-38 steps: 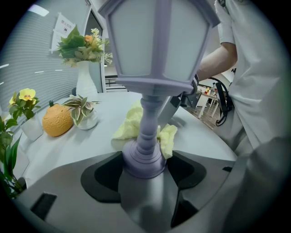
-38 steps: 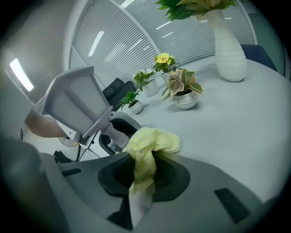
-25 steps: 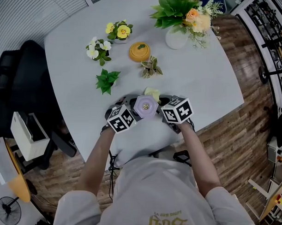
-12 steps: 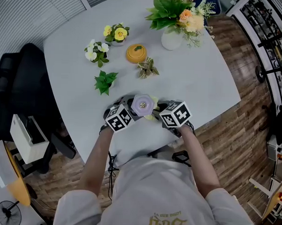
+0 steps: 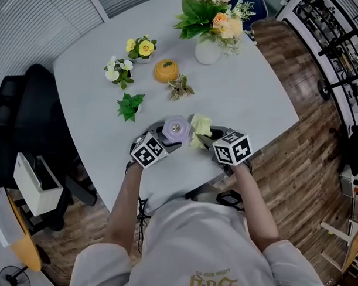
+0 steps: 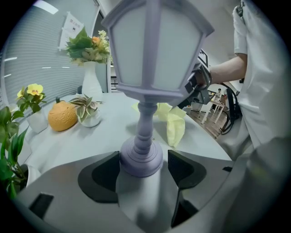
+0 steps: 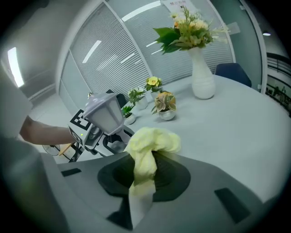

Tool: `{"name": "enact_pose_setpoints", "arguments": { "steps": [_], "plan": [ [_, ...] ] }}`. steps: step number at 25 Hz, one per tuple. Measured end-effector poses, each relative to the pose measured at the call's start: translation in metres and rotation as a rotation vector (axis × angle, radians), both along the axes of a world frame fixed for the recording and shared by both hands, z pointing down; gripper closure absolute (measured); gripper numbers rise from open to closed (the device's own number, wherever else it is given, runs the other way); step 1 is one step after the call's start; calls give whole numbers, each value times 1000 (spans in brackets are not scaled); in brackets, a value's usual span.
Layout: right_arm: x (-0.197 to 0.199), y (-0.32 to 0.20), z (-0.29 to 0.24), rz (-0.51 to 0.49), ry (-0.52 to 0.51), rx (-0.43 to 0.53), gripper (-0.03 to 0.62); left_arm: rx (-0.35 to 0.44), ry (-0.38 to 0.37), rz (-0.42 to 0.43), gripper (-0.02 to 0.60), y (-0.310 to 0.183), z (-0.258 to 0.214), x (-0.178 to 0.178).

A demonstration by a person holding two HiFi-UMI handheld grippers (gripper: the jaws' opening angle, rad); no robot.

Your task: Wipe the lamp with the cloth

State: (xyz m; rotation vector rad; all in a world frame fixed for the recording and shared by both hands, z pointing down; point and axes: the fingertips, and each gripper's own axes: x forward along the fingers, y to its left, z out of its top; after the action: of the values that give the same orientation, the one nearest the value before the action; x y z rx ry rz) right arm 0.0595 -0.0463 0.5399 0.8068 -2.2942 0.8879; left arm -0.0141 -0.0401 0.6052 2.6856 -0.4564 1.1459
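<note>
A lilac lantern-shaped lamp (image 5: 175,129) stands upright near the table's front edge. My left gripper (image 5: 166,140) is shut on its round base (image 6: 141,157), and the lantern head (image 6: 154,45) towers above the jaws. My right gripper (image 5: 205,138) is shut on a crumpled pale yellow cloth (image 5: 200,126), which bulges out above the jaws (image 7: 148,145). In the head view the cloth sits just right of the lamp head; whether they touch I cannot tell. The right gripper view shows the lamp (image 7: 105,113) to the left, with a small gap to the cloth.
Farther back on the white table (image 5: 251,95) stand a white vase of flowers (image 5: 207,49), an orange pot (image 5: 165,70), and several small potted plants (image 5: 128,105). A black chair (image 5: 22,104) sits left of the table. The table's front edge runs just below the grippers.
My right gripper has carried the cloth from under and behind the lamp head out to its right side. The left gripper has kept hold of the lamp.
</note>
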Motion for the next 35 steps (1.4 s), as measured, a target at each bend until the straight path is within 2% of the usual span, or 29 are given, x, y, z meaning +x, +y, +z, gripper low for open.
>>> {"name": "enact_pose_setpoints", "arguments": {
  "steps": [5, 10, 13, 16, 18, 23, 30, 35],
  "plan": [
    [13, 6, -30, 104, -11, 118, 514, -26, 93, -128, 264, 10, -23, -7],
    [19, 11, -56, 190, 19, 244, 513, -7, 190, -262, 273, 17, -54, -18],
    [16, 15, -75, 214, 20, 313, 513, 63, 243, -337, 349, 21, -80, -27],
    [15, 20, -94, 235, 18, 377, 513, 202, 296, -402, 396, 19, -116, -38],
    [17, 23, -103, 253, 27, 415, 513, 266, 346, -451, 417, 18, -141, -45],
    [15, 28, -129, 284, 15, 487, 513, 333, 486, -559, 472, 21, -189, -55],
    [4, 41, -158, 294, -28, 561, 513, 413, 542, -599, 555, 29, -238, -48],
    [2, 53, -174, 305, -56, 598, 513, 426, 526, -620, 577, 34, -250, -48]
  ]
}}
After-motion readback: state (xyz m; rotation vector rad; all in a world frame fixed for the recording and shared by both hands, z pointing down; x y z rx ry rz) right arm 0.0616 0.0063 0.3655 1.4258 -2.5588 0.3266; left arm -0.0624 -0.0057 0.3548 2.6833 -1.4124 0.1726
